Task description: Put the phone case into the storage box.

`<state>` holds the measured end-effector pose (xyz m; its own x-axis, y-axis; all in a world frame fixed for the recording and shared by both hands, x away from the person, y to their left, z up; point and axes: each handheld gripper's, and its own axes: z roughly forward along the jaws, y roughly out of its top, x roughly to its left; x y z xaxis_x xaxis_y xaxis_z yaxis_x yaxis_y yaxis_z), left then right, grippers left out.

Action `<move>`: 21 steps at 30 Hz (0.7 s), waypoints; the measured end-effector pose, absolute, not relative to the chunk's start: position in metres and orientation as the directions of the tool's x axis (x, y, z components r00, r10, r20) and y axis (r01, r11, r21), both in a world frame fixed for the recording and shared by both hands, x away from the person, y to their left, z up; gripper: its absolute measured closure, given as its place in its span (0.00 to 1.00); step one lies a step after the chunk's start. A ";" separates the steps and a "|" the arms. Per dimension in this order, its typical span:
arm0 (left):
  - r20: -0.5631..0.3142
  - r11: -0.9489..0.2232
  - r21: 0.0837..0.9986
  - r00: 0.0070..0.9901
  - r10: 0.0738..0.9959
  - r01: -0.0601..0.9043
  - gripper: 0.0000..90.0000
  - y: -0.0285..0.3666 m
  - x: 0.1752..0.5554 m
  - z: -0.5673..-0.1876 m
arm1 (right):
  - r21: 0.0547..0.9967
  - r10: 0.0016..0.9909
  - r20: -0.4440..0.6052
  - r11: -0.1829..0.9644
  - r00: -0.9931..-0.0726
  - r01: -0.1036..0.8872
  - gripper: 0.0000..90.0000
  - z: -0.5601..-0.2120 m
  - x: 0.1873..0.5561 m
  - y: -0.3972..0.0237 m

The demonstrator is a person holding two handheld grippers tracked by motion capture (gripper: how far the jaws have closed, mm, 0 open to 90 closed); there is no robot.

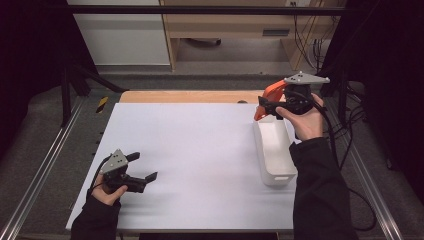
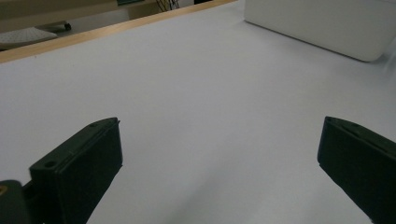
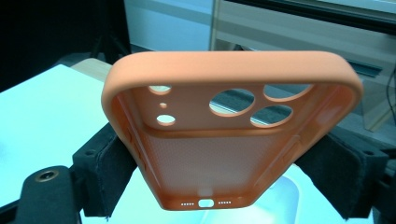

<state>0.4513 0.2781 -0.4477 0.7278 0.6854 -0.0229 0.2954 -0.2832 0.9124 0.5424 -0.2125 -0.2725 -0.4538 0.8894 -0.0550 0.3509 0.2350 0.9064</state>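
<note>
Right gripper (image 1: 266,106) clamped on orange silicone phone case (image 3: 219,135) above white plastic bin (image 1: 274,150); left gripper (image 1: 142,172) jaws apart over white counter (image 1: 200,150).

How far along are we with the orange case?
Done: the right tool is shut on the orange silicone phone case. In hand: it hangs above the white plastic bin's far end. Left: putting it down; the left tool waits open.

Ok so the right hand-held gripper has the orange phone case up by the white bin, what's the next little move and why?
Probably lower the phone case into the white bin before letting go. The right hand-held gripper is clamped on the case's sides and holds it above the bin's far end, which looks empty. The left hand-held gripper rests open near the table's front corner, so it seems not to be needed.
</note>
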 end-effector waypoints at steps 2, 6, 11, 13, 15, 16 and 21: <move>-0.026 -0.278 0.914 0.728 0.686 0.295 0.00 0.279 0.451 -0.447 | 0.905 0.898 -0.059 0.232 -0.435 0.357 0.18 -0.274 0.546 -0.213; -0.028 -0.278 0.915 0.732 0.681 0.293 0.00 0.279 0.451 -0.447 | 0.902 0.912 -0.054 0.219 -0.408 0.371 0.18 -0.275 0.553 -0.214; -0.024 -0.283 0.913 0.732 0.681 0.293 0.00 0.278 0.452 -0.448 | 0.900 0.923 -0.061 0.215 -0.379 0.379 0.18 -0.279 0.559 -0.212; -0.022 -0.289 0.911 0.734 0.679 0.294 0.00 0.277 0.452 -0.449 | 0.903 0.930 -0.055 0.202 -0.363 0.380 0.17 -0.280 0.561 -0.213; -0.017 -0.297 0.909 0.735 0.677 0.294 0.00 0.277 0.452 -0.449 | 0.903 0.935 -0.046 0.189 -0.351 0.385 0.17 -0.282 0.564 -0.214; -0.015 -0.297 0.909 0.736 0.677 0.292 0.00 0.276 0.452 -0.449 | 0.902 0.938 -0.047 0.187 -0.344 0.388 0.17 -0.282 0.565 -0.215; -0.013 -0.302 0.906 0.732 0.681 0.297 0.00 0.275 0.453 -0.450 | 0.900 0.952 -0.032 0.159 -0.303 0.405 0.17 -0.285 0.570 -0.220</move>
<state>0.4530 0.2752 -0.4505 0.7322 0.6809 -0.0133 0.2973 -0.3020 0.9058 0.5701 -0.2195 -0.2853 -0.3034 0.9523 -0.0321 0.4050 0.1594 0.9003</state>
